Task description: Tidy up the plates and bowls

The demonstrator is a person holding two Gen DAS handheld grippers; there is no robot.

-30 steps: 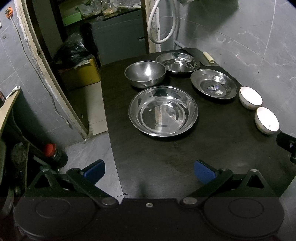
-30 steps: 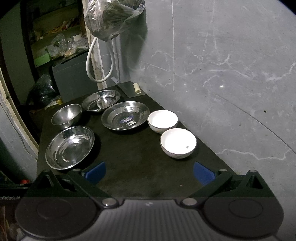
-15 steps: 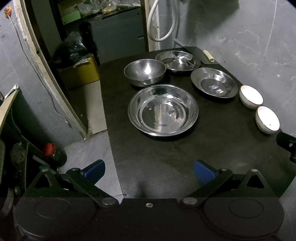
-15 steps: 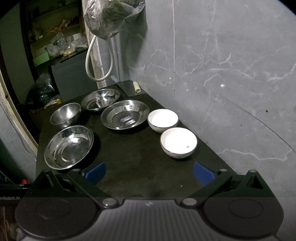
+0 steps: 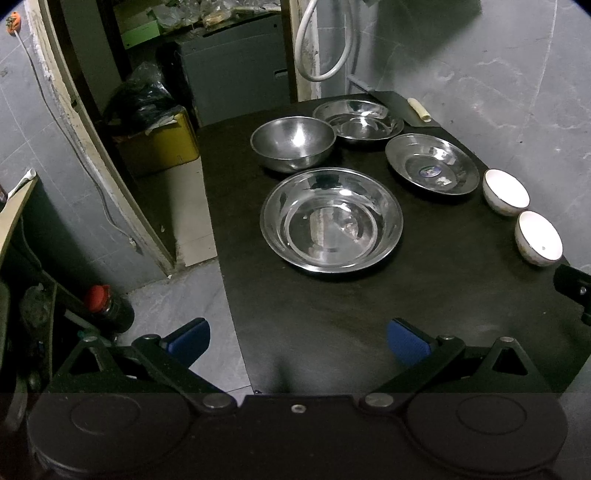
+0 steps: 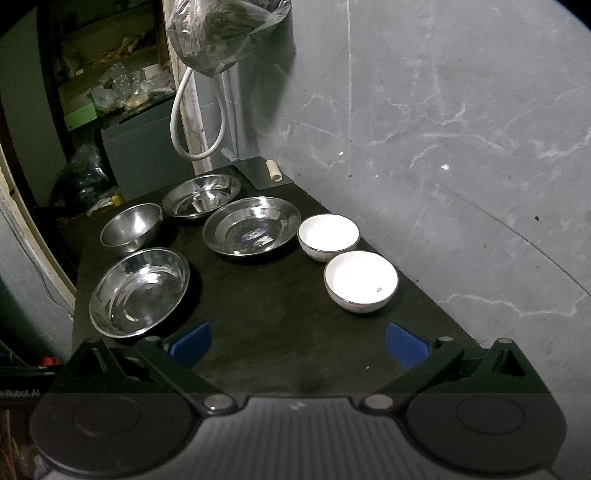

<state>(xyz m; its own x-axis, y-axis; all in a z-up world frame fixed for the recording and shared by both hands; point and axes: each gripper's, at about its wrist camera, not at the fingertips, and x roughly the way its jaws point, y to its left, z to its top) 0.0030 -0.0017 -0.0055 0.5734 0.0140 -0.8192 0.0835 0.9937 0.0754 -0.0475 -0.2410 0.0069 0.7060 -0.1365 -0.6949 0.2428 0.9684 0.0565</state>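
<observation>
Two hand-held grippers hover with jaws spread wide and empty over the near end of a black tabletop [image 5: 332,332] set against a grey marbled wall [image 6: 461,129]. The left gripper [image 5: 298,338], its blue-padded fingers [image 5: 408,341] well apart, hangs above the table's near left edge, one pad over the grey tiled floor [image 5: 177,306]. The right gripper [image 6: 299,341] stands equally open over bare tabletop, short of the crockery. Six pieces sit upright and separate on the table. Nearest the left gripper is a large shallow stainless-steel basin [image 5: 331,219]; behind it stands a deep round stainless-steel bowl [image 5: 293,143], and beside that, at the far end, a second shallow steel dish [image 5: 357,120]. A wide steel plate with a small sticker at its centre [image 5: 431,168] lies nearer the wall. Along the wall side sit two small white ceramic bowls, the farther white bowl [image 6: 328,236] just beside the plate and the nearer white bowl [image 6: 361,281] close in front of it, nearest the right gripper; whether the two bowls touch cannot be told. At the far corner lies a dark flat board [image 6: 260,173] with a small pale cylinder [image 6: 273,170] on it. A white hose [image 6: 195,110] loops down the wall behind, beneath a hanging plastic bag [image 6: 225,33]. A yellow bin [image 5: 162,144] stands in the doorway beyond.
</observation>
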